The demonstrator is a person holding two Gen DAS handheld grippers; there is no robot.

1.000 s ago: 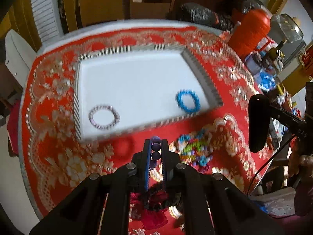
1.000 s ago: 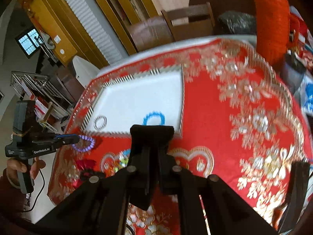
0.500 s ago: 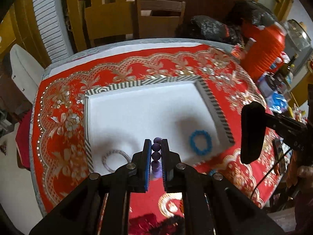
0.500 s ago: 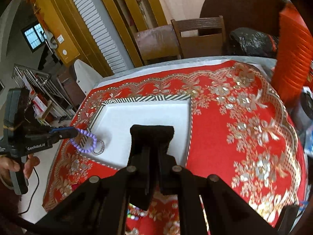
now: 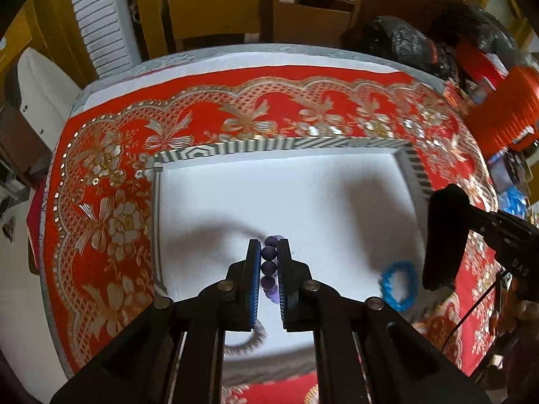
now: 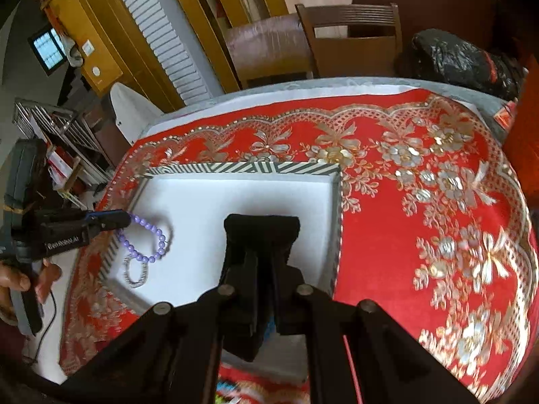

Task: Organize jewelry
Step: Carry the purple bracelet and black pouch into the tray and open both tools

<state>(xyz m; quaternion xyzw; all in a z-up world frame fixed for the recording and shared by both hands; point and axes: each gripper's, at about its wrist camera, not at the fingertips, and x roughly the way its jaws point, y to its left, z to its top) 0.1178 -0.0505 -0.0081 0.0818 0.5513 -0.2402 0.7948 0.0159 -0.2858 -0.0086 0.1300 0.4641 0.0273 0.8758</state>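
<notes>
My left gripper [image 5: 268,244] is shut on a purple bead bracelet [image 5: 268,262], and the beads sit in a row between its blue pads. From the right wrist view the left gripper [image 6: 113,219] reaches in from the left, and the purple bracelet [image 6: 148,242] hangs in a loop over the near left part of the white tray [image 6: 252,167]. A silver bracelet [image 6: 134,272] lies in the tray just below the loop. A blue bracelet [image 5: 399,284] lies in the tray [image 5: 269,144] at the right. My right gripper [image 6: 262,224] hovers over the tray, shut, with nothing visible between its black pads.
The tray sits on a red and gold tablecloth [image 6: 421,219]. Wooden chairs [image 6: 350,40] and black bags [image 6: 461,60] stand behind the table, and an orange container [image 5: 505,107] at the far right. A colourful bead pile [image 6: 229,390] lies near the front edge. A hand [image 6: 17,279] holds the left gripper's handle.
Both grippers have moved forward from the red cloth to above the tray. The purple bracelet travelled with the left gripper and now hangs over the tray, near the silver bracelet.
</notes>
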